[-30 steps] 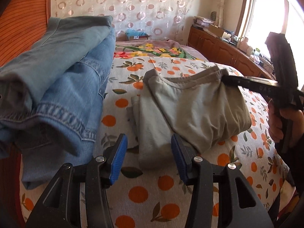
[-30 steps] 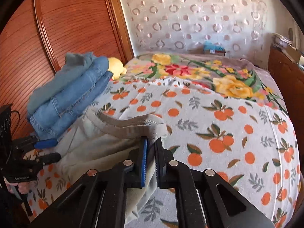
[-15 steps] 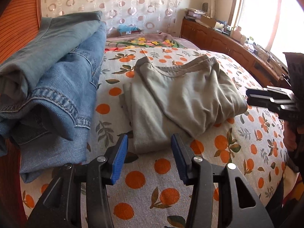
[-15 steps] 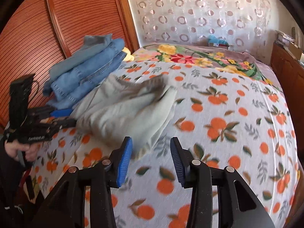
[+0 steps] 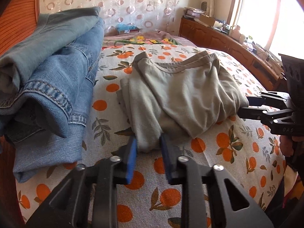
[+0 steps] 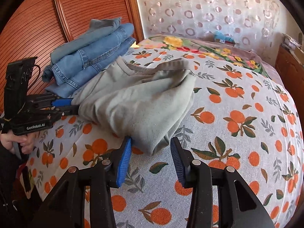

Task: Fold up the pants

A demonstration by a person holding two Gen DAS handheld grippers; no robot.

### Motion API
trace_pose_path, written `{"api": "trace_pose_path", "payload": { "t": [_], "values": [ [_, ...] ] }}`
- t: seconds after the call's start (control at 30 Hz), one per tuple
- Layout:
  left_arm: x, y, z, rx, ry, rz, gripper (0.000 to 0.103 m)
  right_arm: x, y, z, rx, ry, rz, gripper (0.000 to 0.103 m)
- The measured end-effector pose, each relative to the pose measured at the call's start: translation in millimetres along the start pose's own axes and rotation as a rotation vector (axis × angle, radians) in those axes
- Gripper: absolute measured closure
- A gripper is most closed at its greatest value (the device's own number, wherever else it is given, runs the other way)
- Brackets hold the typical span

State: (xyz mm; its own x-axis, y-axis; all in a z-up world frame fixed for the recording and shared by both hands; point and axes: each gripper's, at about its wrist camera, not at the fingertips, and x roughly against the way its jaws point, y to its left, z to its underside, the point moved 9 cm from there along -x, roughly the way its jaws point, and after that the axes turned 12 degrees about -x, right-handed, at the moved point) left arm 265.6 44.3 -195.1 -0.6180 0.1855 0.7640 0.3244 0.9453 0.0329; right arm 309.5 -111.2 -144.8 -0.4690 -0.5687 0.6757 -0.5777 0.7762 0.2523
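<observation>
Grey pants (image 5: 186, 95) (image 6: 136, 106) lie folded over on the orange-print bed cover (image 5: 190, 190), waistband at the far side. My left gripper (image 5: 148, 148) sits at the fold's near left edge. Its jaws are closing, and a bunch of grey cloth fills the gap between the blue pads. From the right wrist view that left gripper (image 6: 75, 104) bites the pants' left edge. My right gripper (image 6: 150, 152) stands open around the near corner of the pants, its pads clear of the cloth. In the left wrist view the right gripper (image 5: 244, 106) is at the pants' right edge.
A stack of folded blue jeans (image 5: 57, 76) (image 6: 91, 57) rests left of the pants against the wooden headboard (image 6: 38, 19). A floral blanket (image 6: 199, 47) covers the far end of the bed. A wooden cabinet (image 5: 218, 38) runs under the window at right.
The right gripper let go of the waistband, opened and drew back to the pants' near corner. The pants now lie folded. The left jaws closed in on the near left edge.
</observation>
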Motion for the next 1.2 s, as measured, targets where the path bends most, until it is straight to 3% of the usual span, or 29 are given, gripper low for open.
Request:
{"api": "trace_pose_path", "payload": {
  "t": [0.03,0.1,0.17,0.57,0.87,0.93,1.03,1.2],
  "values": [
    [1,-1,0,0.001,-0.006,0.003,0.087,-2,1,1,0.0,0.0,-0.005,0.075],
    [4,-1,-2,0.002,-0.023,-0.006,0.092,1,-1,2,0.0,-0.001,-0.023,0.093],
    [9,4,-3,0.012,-0.041,-0.03,0.093,6,-3,1,0.002,-0.023,-0.025,0.097],
    [38,8,9,0.016,-0.069,-0.063,0.094,45,-11,17,0.009,-0.072,-0.02,0.099],
    [43,-12,38,0.011,-0.026,-0.004,0.093,62,-11,49,-0.01,-0.025,-0.047,0.099],
    [47,-16,43,0.014,-0.027,0.011,0.091,67,-10,56,-0.013,-0.018,-0.051,0.099],
    [56,-11,42,0.022,-0.037,-0.055,0.086,78,-16,57,-0.026,-0.026,-0.025,0.097],
    [66,-1,24,0.035,-0.078,-0.086,0.064,91,-27,46,-0.043,-0.067,0.019,0.085]
  ]
}}
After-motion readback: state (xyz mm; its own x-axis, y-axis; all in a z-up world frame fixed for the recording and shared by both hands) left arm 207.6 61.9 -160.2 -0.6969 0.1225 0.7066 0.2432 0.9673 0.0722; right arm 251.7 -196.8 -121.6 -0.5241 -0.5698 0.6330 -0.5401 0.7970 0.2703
